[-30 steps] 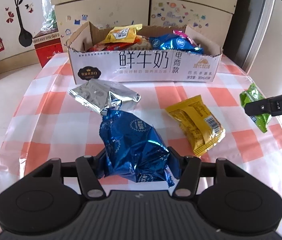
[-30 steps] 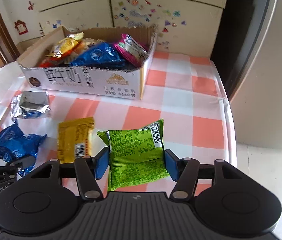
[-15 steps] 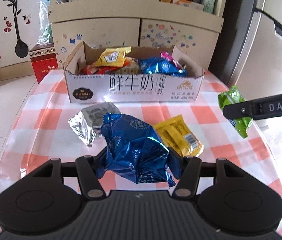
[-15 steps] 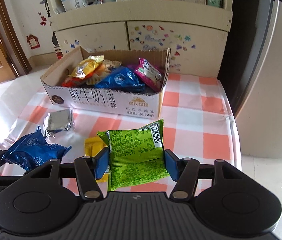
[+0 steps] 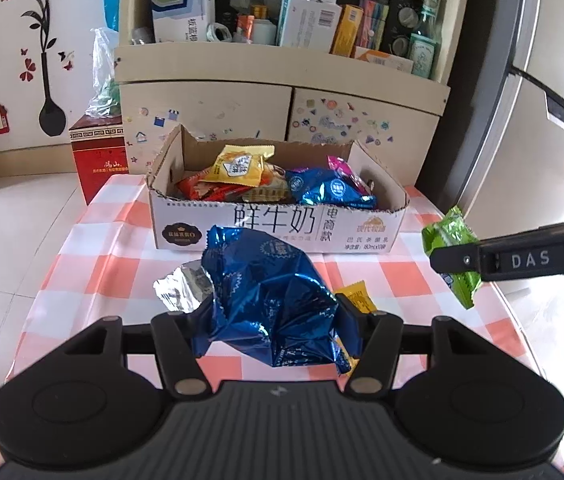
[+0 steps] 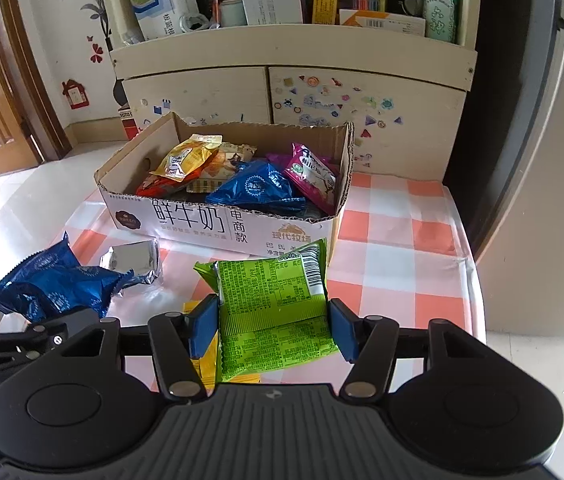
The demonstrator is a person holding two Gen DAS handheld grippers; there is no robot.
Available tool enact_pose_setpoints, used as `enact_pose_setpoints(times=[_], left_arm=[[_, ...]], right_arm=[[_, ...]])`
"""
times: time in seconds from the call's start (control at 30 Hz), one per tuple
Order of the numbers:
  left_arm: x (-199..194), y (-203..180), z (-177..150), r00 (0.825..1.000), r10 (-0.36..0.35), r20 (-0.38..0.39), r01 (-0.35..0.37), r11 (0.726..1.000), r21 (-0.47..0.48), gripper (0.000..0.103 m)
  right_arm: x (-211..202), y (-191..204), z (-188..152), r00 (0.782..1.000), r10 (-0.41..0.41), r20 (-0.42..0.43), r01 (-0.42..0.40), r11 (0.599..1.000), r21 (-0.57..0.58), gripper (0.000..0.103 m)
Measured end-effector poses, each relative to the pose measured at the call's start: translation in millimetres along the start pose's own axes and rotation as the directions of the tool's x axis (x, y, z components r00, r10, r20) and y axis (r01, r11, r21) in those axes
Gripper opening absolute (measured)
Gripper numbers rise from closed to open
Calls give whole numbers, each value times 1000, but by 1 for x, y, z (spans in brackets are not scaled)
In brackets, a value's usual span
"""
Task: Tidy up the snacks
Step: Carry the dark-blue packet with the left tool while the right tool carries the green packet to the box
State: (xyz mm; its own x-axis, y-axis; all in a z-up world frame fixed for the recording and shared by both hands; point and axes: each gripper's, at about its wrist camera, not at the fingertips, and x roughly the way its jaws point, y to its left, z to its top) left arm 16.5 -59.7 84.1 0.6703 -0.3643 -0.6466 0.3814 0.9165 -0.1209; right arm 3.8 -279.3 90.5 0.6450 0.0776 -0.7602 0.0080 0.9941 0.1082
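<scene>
Left gripper (image 5: 274, 320) clamps a blue packet (image 5: 274, 296); right gripper (image 6: 272, 322) clamps a green packet (image 6: 278, 312). Both are held above the checked tablecloth (image 6: 401, 272), in front of the snack-filled carton (image 6: 210, 224).

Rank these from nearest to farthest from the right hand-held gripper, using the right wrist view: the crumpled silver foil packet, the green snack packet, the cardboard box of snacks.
1. Green snack packet: clamped in the right hand-held gripper.
2. Crumpled silver foil packet: on the tablecloth, ahead-left.
3. Cardboard box of snacks: beyond both.
</scene>
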Motion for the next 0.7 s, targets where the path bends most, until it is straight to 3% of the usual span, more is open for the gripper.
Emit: enact_pose_setpoints(times=[0.43, 0.7], left_arm=[[-20, 4, 25, 994, 13, 113, -13, 1000, -4, 58], [-12, 13, 65, 986, 40, 161, -38, 999, -17, 59]], right_arm=[[-7, 6, 16, 997, 24, 70, -25, 1000, 6, 65], [-6, 5, 35, 990, 38, 136, -44, 998, 39, 65]])
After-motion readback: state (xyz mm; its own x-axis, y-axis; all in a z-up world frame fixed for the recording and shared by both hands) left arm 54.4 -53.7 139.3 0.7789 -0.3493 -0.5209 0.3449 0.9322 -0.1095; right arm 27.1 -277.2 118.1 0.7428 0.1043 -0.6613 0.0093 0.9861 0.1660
